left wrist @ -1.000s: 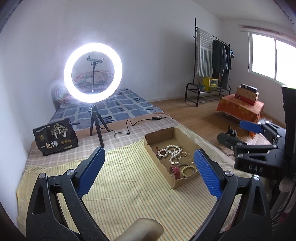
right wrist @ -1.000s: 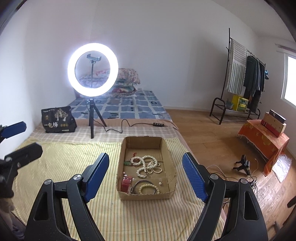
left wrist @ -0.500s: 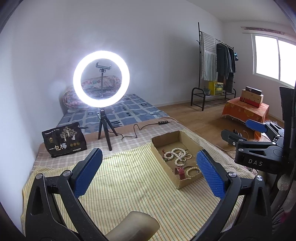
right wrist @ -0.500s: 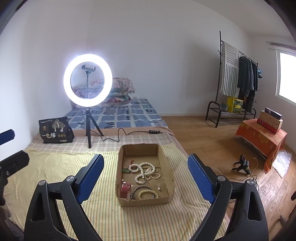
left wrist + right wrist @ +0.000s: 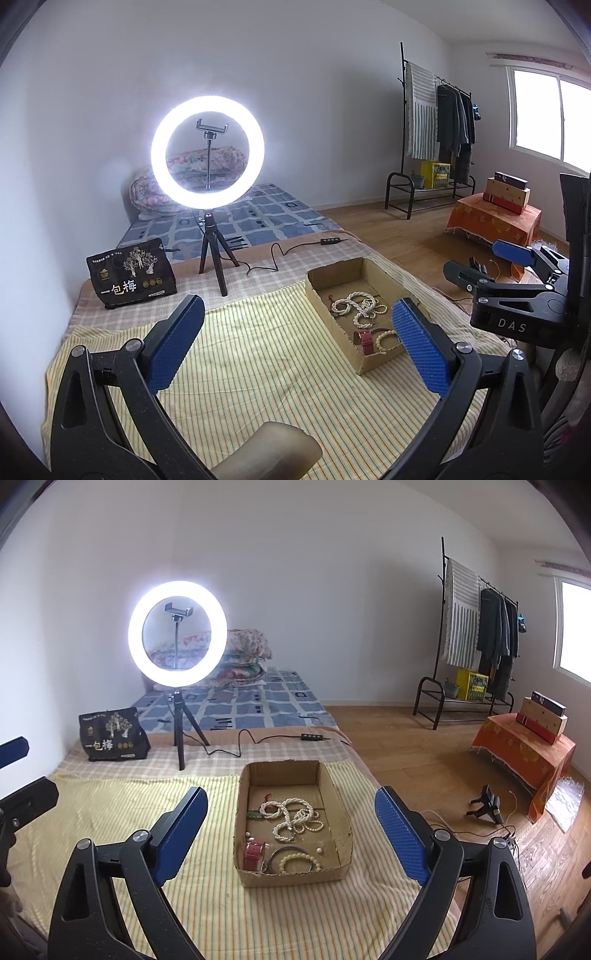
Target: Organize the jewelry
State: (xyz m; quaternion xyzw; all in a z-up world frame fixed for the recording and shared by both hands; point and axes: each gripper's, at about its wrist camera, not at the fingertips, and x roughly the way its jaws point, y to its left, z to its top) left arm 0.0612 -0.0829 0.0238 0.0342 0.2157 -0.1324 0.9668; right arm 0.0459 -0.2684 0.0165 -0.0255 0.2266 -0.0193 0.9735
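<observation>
A shallow cardboard box (image 5: 291, 876) lies on the yellow striped cloth (image 5: 110, 812); it also shows in the left wrist view (image 5: 332, 275). In it lie a tangled pearl necklace (image 5: 291, 818), a red watch (image 5: 254, 853), a bead bracelet (image 5: 295, 862), a dark bangle and a small green piece (image 5: 253, 815). My right gripper (image 5: 291, 834) is open and empty, held above the box's near end. My left gripper (image 5: 295, 343) is open and empty over the cloth, left of the box. The right gripper appears in the left wrist view (image 5: 491, 266).
A lit ring light (image 5: 177, 633) on a tripod stands behind the box, its cable (image 5: 236, 751) trailing right. A black printed bag (image 5: 110, 734) lies at the back left. Wooden floor, a small tripod (image 5: 487, 805) and an orange-draped stand (image 5: 524, 749) lie right.
Both grippers have pulled back and risen a little, so the box looks smaller and farther. Both stay open and empty. The jewelry has not moved.
</observation>
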